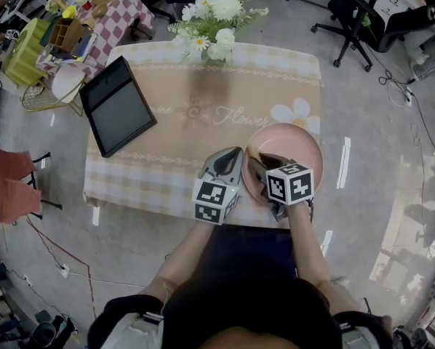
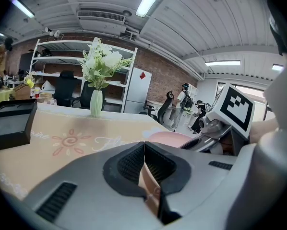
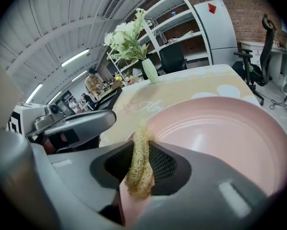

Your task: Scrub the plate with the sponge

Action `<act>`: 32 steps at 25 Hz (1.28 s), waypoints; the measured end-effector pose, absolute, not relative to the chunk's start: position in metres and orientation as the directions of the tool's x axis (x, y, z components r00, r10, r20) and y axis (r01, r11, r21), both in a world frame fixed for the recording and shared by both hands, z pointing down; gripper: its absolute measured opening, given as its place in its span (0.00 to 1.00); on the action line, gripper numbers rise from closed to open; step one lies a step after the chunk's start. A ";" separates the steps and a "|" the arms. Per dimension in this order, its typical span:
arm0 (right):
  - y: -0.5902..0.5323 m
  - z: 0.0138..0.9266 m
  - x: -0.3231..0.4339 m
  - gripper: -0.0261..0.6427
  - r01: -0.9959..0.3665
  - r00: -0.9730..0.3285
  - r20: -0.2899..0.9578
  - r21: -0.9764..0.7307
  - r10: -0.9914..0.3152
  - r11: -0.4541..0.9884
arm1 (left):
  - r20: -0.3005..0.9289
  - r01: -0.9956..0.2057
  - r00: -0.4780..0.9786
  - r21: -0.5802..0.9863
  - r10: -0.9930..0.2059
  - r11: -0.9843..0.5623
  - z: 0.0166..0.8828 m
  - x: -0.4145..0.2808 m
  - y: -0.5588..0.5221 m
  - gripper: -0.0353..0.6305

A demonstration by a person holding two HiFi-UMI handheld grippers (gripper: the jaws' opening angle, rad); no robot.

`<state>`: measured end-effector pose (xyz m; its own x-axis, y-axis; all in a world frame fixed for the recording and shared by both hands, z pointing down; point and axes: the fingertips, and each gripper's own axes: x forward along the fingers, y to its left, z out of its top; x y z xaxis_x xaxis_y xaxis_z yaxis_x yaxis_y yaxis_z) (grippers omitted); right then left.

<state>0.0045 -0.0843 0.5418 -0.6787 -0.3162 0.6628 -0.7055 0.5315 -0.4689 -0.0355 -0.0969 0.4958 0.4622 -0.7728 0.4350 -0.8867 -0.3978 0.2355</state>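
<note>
A pink plate (image 1: pixel 296 145) lies at the front right of the table (image 1: pixel 166 173). My right gripper (image 1: pixel 253 156) is at the plate's near-left rim, shut on a coarse tan sponge (image 3: pixel 139 163). In the right gripper view the sponge sticks up between the jaws, with the plate (image 3: pixel 225 138) spread just beyond. My left gripper (image 1: pixel 234 152) hovers beside it over the tablecloth, just left of the plate. Its jaws are shut with nothing between them (image 2: pixel 144 153). The left gripper view shows the plate (image 2: pixel 168 138) and the right gripper (image 2: pixel 219 129) at the right.
A black tablet-like board (image 1: pixel 117 107) lies at the table's left. A vase of white flowers (image 1: pixel 213 22) stands at the far edge. Both grippers are near the table's front edge. Office chairs (image 1: pixel 354 19), a red chair (image 1: pixel 10 182) and a cluttered side table (image 1: pixel 94 22) surround it.
</note>
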 end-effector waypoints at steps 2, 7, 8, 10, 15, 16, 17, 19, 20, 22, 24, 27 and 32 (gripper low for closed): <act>-0.080 0.542 0.003 0.18 -0.700 -0.684 0.662 -0.476 -0.307 0.533 | 0.433 -0.883 0.469 0.236 -0.769 -0.406 0.495 -0.034 -0.096 0.07; -0.071 0.542 0.002 0.18 -0.682 -0.696 0.661 -0.489 -0.279 0.544 | 0.429 -0.879 0.477 0.235 -0.767 -0.415 0.494 -0.031 -0.095 0.07; -0.068 0.542 0.001 0.18 -0.677 -0.700 0.661 -0.493 -0.270 0.547 | 0.428 -0.878 0.478 0.234 -0.767 -0.416 0.494 -0.031 -0.094 0.07; -0.063 0.542 0.001 0.18 -0.660 -0.709 0.661 -0.502 -0.244 0.559 | 0.428 -0.877 0.480 0.234 -0.766 -0.419 0.494 -0.031 -0.093 0.07; -0.050 0.539 0.004 0.18 -0.622 -0.734 0.653 -0.534 -0.188 0.572 | 0.424 -0.873 0.487 0.233 -0.764 -0.428 0.492 -0.028 -0.091 0.07; -0.048 0.538 0.006 0.18 -0.620 -0.737 0.651 -0.540 -0.185 0.570 | 0.422 -0.872 0.489 0.232 -0.763 -0.431 0.492 -0.027 -0.091 0.07; -0.047 0.536 0.008 0.18 -0.619 -0.738 0.649 -0.543 -0.184 0.567 | 0.421 -0.871 0.491 0.232 -0.762 -0.433 0.492 -0.026 -0.091 0.07; -0.046 0.533 0.014 0.18 -0.620 -0.739 0.646 -0.544 -0.189 0.565 | 0.421 -0.870 0.494 0.230 -0.761 -0.437 0.492 -0.025 -0.091 0.07; -0.046 0.531 0.017 0.18 -0.623 -0.738 0.645 -0.542 -0.195 0.564 | 0.422 -0.868 0.496 0.229 -0.759 -0.440 0.492 -0.023 -0.091 0.07; -0.047 0.527 0.026 0.18 -0.633 -0.734 0.645 -0.535 -0.213 0.560 | 0.423 -0.866 0.500 0.227 -0.755 -0.446 0.493 -0.020 -0.091 0.07; -0.049 0.525 0.037 0.17 -0.649 -0.724 0.647 -0.524 -0.238 0.551 | 0.424 -0.862 0.507 0.226 -0.750 -0.454 0.493 -0.017 -0.091 0.07; -0.053 0.522 0.056 0.17 -0.683 -0.704 0.650 -0.510 -0.286 0.522 | 0.424 -0.854 0.519 0.225 -0.742 -0.469 0.493 -0.011 -0.091 0.07; -0.065 0.520 0.090 0.17 -0.744 -0.653 0.664 -0.471 -0.365 0.474 | 0.426 -0.847 0.530 0.224 -0.733 -0.482 0.495 -0.005 -0.090 0.07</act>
<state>0.0900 -0.0653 0.5197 -0.6526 -0.3653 0.6638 -0.7442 0.4739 -0.4708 -0.0051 -0.0902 0.4954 0.5298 -0.7331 0.4264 -0.8471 -0.4821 0.2237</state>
